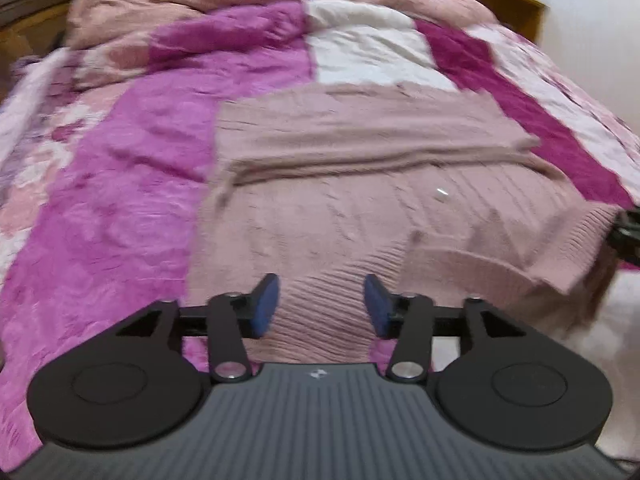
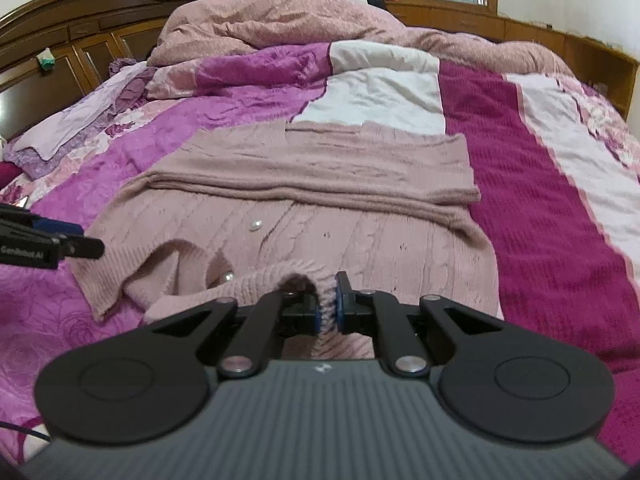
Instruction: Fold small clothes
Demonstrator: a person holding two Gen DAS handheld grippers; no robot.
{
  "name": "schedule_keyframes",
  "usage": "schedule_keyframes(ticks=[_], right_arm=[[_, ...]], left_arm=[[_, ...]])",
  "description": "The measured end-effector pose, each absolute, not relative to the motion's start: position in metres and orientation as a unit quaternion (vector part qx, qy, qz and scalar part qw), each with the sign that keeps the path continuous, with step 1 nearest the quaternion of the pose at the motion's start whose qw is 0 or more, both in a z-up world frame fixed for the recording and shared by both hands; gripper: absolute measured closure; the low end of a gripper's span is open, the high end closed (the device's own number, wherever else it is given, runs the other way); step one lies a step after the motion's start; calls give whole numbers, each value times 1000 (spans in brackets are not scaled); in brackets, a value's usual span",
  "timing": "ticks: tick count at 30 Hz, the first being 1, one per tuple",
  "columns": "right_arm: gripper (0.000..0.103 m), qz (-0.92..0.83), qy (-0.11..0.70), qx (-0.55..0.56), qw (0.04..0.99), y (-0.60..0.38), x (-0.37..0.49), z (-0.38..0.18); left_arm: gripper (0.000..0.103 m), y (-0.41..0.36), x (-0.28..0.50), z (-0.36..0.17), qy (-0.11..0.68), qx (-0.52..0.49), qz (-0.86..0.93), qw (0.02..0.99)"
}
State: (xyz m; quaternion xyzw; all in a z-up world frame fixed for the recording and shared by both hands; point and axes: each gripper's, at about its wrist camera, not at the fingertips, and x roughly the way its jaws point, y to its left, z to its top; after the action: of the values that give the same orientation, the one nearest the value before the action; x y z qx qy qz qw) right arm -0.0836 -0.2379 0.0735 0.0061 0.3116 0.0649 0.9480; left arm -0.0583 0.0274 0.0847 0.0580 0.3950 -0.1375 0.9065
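The sweater [image 2: 304, 208] lies flat on the bed [image 2: 520, 200], its sleeves folded across its middle. Behind it sits a heaped quilt [image 2: 280, 24]; the headboard [image 2: 80, 40] stands off to the left. The right tongs [image 2: 327, 300] are at the sweater's near hem — the left tongs [image 1: 322, 306] over its other near corner.

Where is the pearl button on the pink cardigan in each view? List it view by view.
Left wrist view: the pearl button shows as a small white glint right of centre on the pink cardigan, just below its folded sleeves.
Right wrist view: the button sits left of centre, below the same fold.
Shared landmark: the white patch of the quilt behind the cardigan.
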Motion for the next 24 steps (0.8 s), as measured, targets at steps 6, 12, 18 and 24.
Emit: schedule_keyframes(ticks=[6,12,18,24], right_arm=[[93,66,312,5,948,-238,-84,73],[93,67,318,4,946,-236,-82,71],[93,64,324,-1,944,-235,-79,69],[93,66,334,-2,940,-231,-74,64]], left_arm=[[31,-5,-54,69,394,141,-175,891],[33,-8,-25,51,410,118,-181,886],[84,8,-8,44,424,79,-178,885],[81,13,2,37,433,67,-152,886]])
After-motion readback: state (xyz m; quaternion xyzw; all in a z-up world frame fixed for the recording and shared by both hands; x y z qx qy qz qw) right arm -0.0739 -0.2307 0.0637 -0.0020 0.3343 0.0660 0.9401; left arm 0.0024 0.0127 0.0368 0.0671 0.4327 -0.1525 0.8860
